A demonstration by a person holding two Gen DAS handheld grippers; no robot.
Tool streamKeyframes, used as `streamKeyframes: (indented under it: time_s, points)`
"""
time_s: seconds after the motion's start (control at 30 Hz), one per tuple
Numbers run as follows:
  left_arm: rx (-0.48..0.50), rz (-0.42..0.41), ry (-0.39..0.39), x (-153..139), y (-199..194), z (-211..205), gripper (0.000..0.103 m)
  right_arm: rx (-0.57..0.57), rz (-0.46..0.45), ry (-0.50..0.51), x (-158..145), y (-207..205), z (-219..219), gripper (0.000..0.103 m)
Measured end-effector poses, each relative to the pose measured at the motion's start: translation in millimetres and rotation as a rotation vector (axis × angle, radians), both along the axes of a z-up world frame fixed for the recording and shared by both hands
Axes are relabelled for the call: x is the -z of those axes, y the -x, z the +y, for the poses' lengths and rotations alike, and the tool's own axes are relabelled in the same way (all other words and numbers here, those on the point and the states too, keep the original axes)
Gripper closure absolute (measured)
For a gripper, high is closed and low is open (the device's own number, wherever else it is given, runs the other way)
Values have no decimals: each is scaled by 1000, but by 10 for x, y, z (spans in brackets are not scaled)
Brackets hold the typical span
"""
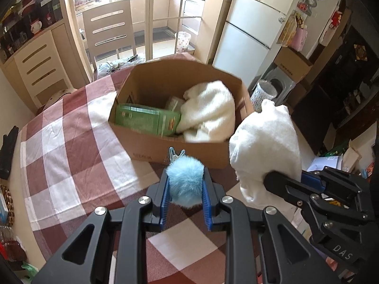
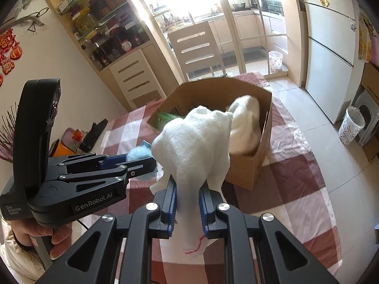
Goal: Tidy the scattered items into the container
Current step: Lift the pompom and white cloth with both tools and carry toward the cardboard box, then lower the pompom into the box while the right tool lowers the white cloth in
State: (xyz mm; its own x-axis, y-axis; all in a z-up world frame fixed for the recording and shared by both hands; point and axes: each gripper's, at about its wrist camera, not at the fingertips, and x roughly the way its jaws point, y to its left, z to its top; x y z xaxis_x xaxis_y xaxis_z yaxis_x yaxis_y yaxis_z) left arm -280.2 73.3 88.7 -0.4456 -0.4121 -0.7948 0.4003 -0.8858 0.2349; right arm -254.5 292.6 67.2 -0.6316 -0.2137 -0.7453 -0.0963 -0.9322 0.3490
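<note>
Left tool (image 1: 185, 189) clamps the blue pompom clip (image 1: 186, 182); right tool (image 2: 187, 203) grips a white cloth (image 2: 196, 146), both just short of the cardboard box (image 1: 189, 152)

left tongs (image 1: 185, 190): black frame, blue ribbed pads, silver screws | right tongs (image 2: 187, 202): same | "GenRobot.AI" marking

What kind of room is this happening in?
Most likely a home dining area beside a kitchen: a checked tablecloth, a white fridge and a dining chair before glass kitchen doors.
</note>
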Motion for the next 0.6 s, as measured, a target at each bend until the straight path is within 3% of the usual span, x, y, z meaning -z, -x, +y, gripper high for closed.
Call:
streamKeyframes:
  time_s: [0.4, 0.6]
  points:
    - [21, 116, -110, -432, 579, -432, 79, 55, 45, -46, -152, 540, 216, 86]
    - [11, 99, -101, -462, 992, -679, 79, 76, 40, -75, -125, 831, 296, 86]
